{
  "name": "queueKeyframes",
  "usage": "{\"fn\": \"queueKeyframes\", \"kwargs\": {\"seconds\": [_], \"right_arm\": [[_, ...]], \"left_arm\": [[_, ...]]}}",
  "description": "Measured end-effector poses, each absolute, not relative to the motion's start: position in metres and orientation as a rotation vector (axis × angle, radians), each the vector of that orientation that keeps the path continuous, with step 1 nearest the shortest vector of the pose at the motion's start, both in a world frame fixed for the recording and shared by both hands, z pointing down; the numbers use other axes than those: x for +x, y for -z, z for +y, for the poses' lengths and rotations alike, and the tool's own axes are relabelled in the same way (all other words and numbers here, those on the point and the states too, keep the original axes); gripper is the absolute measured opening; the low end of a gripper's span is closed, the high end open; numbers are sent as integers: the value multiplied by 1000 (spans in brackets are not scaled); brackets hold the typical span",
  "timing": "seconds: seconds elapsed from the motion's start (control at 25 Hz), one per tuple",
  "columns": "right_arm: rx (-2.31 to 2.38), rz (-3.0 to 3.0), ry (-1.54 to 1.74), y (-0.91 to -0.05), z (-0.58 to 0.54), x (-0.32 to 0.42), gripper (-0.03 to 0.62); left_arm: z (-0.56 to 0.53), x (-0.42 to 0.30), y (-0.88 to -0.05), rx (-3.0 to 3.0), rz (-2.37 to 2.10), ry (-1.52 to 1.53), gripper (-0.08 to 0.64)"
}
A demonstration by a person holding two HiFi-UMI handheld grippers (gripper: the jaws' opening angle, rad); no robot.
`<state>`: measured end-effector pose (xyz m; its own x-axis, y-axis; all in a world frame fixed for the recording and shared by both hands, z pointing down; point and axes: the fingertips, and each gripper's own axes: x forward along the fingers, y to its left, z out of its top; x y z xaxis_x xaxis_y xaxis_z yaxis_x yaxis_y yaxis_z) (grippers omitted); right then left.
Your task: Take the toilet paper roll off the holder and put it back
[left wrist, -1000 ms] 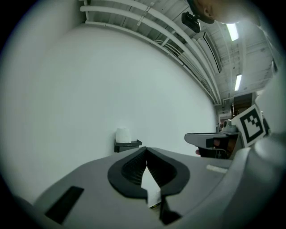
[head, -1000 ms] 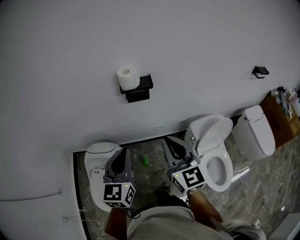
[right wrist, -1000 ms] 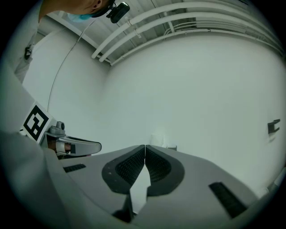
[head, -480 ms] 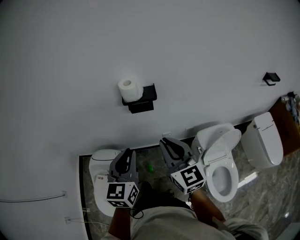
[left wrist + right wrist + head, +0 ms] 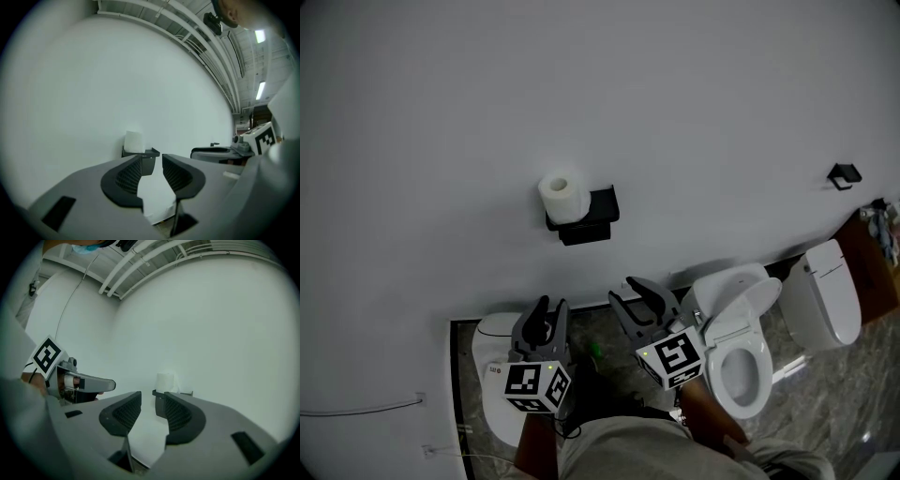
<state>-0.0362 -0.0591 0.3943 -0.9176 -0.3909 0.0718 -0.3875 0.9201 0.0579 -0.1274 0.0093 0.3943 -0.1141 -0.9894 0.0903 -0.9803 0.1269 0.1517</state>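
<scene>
A white toilet paper roll stands upright on a black wall holder on the white wall. It also shows in the left gripper view as roll on holder, and in the right gripper view as roll on holder. My left gripper and right gripper point level at the wall, below and short of the roll. Both have just been opening their jaws, and nothing is between them. Left gripper and right gripper frame the holder ahead.
A white toilet with its lid raised stands at the right, with a second toilet beyond it. Another white fixture sits below my left gripper. A small black hook is on the wall at the far right. A green bit lies on the floor.
Both grippers have come nearer to the wall and the roll. Their jaws, shut a second ago, now stand apart.
</scene>
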Motion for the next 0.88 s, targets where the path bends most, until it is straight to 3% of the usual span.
{"fn": "queueKeyframes", "kwargs": {"seconds": [0.2,0.88], "right_arm": [[620,-2984,59,-398,-79,-62,156],[639,-2915,68,-417,-153,-149,253]], "left_arm": [[-13,-150,-392,1989,-2185,92,181],[-114,-220,-393,2109,-1994,56,257]]}}
